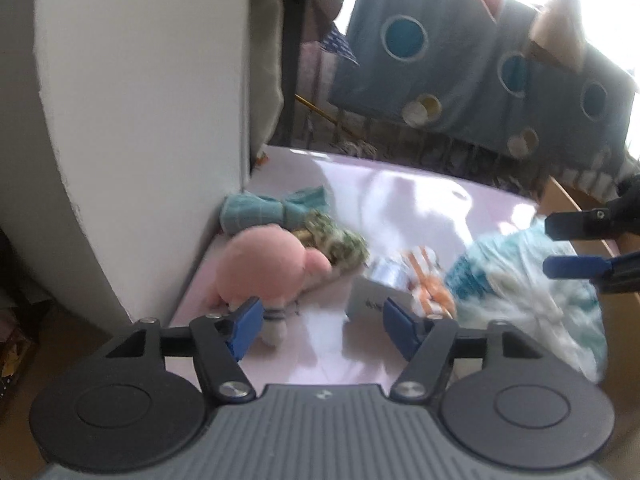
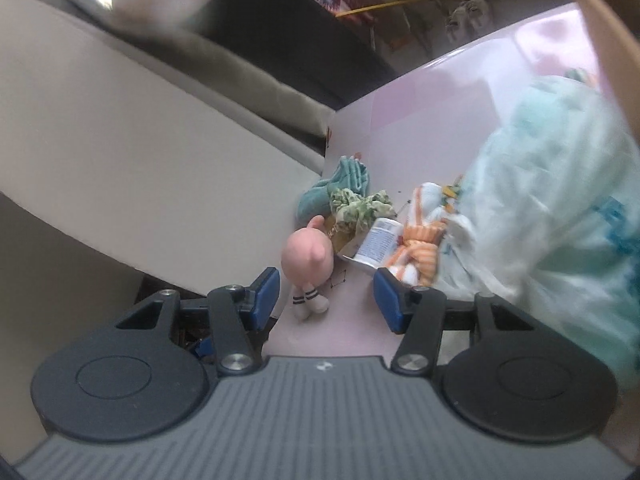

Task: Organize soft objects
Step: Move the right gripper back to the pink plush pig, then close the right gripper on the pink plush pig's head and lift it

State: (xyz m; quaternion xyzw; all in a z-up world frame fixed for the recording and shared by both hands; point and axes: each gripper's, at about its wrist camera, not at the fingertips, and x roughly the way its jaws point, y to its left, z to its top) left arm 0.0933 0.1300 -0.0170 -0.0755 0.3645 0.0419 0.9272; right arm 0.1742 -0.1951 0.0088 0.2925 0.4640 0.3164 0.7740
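A pink plush toy [image 1: 264,276] [image 2: 308,256] with striped socks lies on the pale pink surface [image 1: 400,200] beside a white wall. Behind it lie a teal cloth [image 1: 260,212] [image 2: 340,188] and a green patterned fabric piece [image 1: 336,240] [image 2: 360,204]. To the right are a white printed tube [image 2: 380,244], an orange-striped soft item [image 1: 428,280] [image 2: 420,236] and a large white-and-teal blanket [image 1: 532,292] [image 2: 552,208]. My left gripper [image 1: 322,320] is open, its left pad beside the plush's legs. My right gripper [image 2: 326,300] [image 1: 568,246] is open, with nothing between its pads.
A white wall or cabinet side [image 1: 140,120] [image 2: 160,184] bounds the surface on the left. A brown cardboard edge [image 1: 572,200] [image 2: 600,40] runs along the right. Blue fabric with round holes [image 1: 440,60] hangs at the back over a railing.
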